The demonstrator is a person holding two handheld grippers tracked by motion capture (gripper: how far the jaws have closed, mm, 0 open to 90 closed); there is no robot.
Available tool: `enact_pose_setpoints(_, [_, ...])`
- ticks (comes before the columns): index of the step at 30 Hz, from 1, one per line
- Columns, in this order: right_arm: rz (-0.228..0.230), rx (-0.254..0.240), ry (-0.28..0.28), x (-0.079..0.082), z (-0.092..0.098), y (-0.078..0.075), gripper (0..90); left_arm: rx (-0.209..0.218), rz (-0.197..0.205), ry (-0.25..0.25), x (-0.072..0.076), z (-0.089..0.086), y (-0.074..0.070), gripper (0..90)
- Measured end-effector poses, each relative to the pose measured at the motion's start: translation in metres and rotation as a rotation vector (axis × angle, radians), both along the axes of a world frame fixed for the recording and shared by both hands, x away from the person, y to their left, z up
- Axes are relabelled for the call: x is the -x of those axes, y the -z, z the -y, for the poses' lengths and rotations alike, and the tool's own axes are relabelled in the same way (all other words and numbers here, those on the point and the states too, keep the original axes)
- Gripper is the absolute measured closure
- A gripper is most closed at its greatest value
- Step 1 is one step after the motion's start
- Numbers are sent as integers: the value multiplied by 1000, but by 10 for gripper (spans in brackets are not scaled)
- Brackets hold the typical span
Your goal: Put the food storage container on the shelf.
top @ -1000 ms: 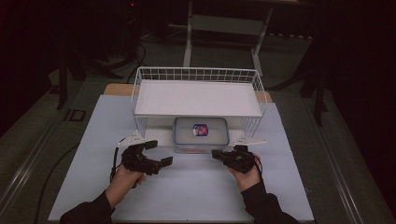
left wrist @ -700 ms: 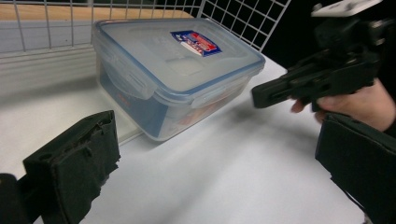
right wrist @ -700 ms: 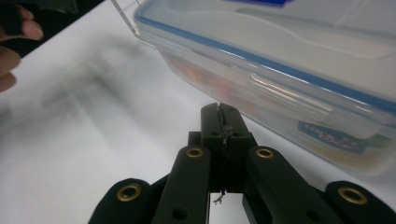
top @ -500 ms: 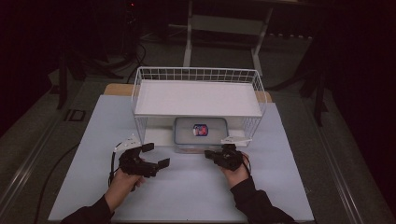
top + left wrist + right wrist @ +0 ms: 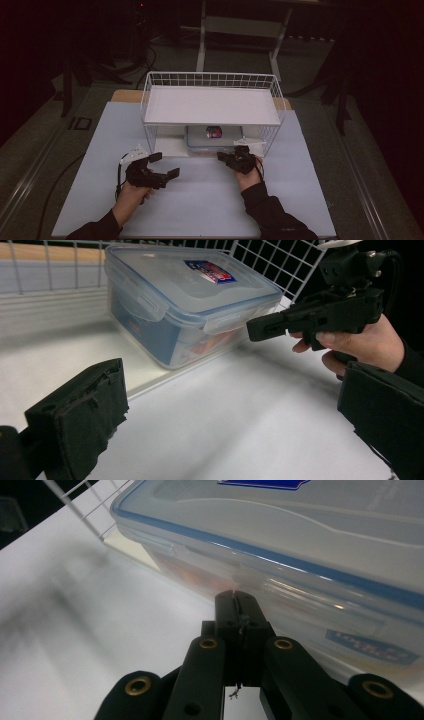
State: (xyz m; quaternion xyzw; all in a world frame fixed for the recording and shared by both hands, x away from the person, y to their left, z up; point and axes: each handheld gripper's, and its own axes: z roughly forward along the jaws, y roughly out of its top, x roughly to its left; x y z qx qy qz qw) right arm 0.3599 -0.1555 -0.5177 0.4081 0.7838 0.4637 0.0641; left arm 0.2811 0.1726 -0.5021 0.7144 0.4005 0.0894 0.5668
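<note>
Approach step: right gripper (image 5: 235, 602) pressed together at container (image 5: 190, 300) latch (image 5: 305, 592), 12 o'clock; left gripper (image 5: 159, 166) spread. Next: pry latch up.

Checked all three views for legible text. One printed label (image 5: 210, 271) stood on the lid of the clear plastic container (image 5: 190, 305) under the wire shelf (image 5: 212, 107): a blue sticker with a red patch, its lettering too small and blurred to make out. In the high view the same label (image 5: 214, 132) showed as a small blue-and-red spot, unreadable. In the right gripper view a second blue sticker (image 5: 372, 647) sat on the container's side wall (image 5: 280, 585), with pale print that could not be resolved. No brand, number or sign was readable anywhere else.
</note>
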Motion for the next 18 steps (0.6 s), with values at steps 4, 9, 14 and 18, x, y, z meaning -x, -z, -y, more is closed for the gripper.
enact_pose_setpoints(4, [-2,-6,19,-7,-3,1,898,6,2,-1,1,-1,-1,0])
enact_pose_setpoints(9, [4,-2,33,-13,-7,1,898,5,3,3,0,-1,0,0])
enact_pose_setpoints(14, [10,-16,47,-20,-12,2,898,9,4,-2,0,-2,0,0])
enact_pose_setpoints(18, [6,-28,60,-24,-13,2,898,11,3,-3,0,-3,-1,0])
